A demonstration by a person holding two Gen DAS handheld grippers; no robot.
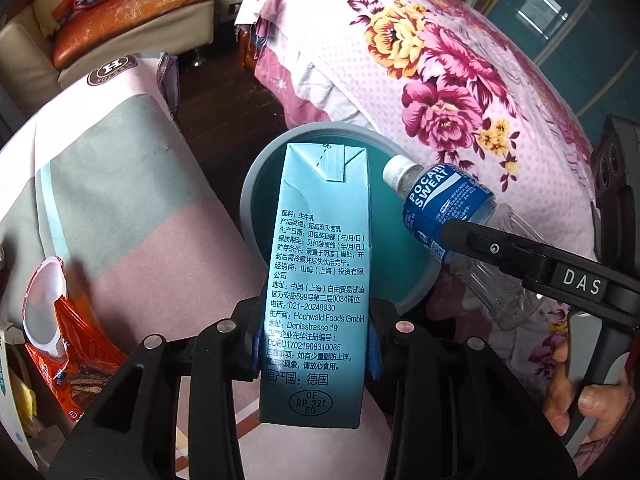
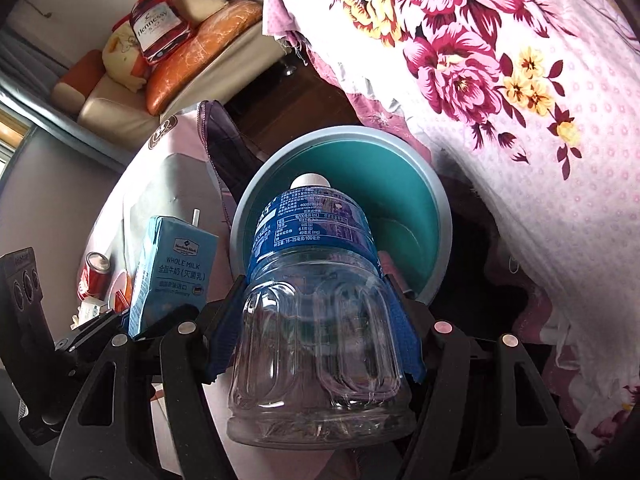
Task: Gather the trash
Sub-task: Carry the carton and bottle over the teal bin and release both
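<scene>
Teal bin (image 1: 256, 204) waits below: left gripper (image 1: 316, 344) clamped on milk carton (image 1: 320, 264), right gripper (image 2: 316, 344) clamped on plastic bottle (image 2: 316, 292), both poised over its rim—best centre each above the opening before letting go.

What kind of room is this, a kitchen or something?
More likely a home living room or bedroom: a sofa piled with cushions, a floral bedsheet draped over furniture, and a teal bin on the floor. No stove or sink shows.
</scene>
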